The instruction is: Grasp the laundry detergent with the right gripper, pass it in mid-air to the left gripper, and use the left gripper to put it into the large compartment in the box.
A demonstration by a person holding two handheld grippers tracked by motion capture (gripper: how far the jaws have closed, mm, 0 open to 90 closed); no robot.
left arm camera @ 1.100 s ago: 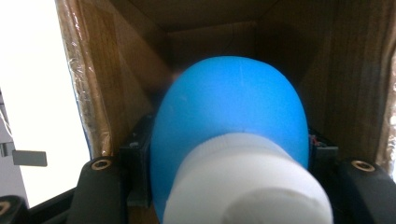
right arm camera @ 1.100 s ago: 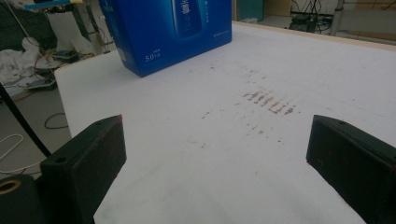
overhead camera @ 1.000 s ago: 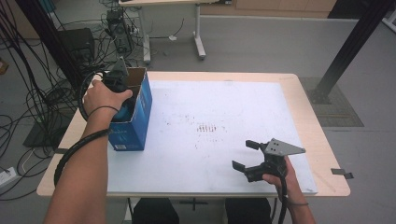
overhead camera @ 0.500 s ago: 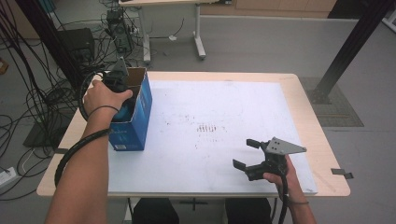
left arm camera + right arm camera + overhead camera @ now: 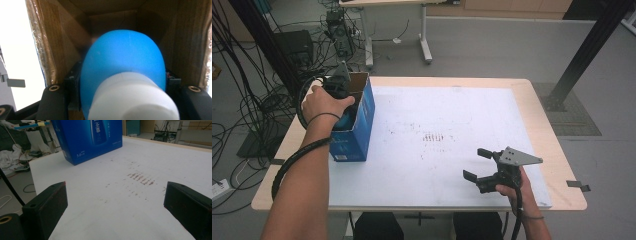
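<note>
Resting near the bench's front edge, the right claw (image 5: pixel 479 170) is sitting low over the white sheet (image 5: pixel 447 130) with its jaws standing wide apart and nothing between them. Its own camera is looking between those two black jaws across bare white sheet marked with faint reddish smudges (image 5: pixel 140 178), toward the blue carton (image 5: pixel 87 137) standing well apart from it. Farther back, at the bench's (image 5: pixel 552 145) left side, the left hand (image 5: pixel 324 102) is reaching into the open top of that upright blue carton (image 5: pixel 357 125). The left claw (image 5: pixel 122 82) is gripping a blue bottle (image 5: pixel 122 57) with a white cap (image 5: pixel 132 100), its jaws pressing on the bottle's two sides just behind the cap. The bottle is sitting inside the carton, pointing down into it, with brown cardboard walls (image 5: pixel 52 42) surrounding it on all sides. A black cable (image 5: pixel 294 160) is trailing along the left forearm. Beyond the bench, tangled cables (image 5: pixel 257 95) are lying on the grey floor (image 5: pixel 492 50).
</note>
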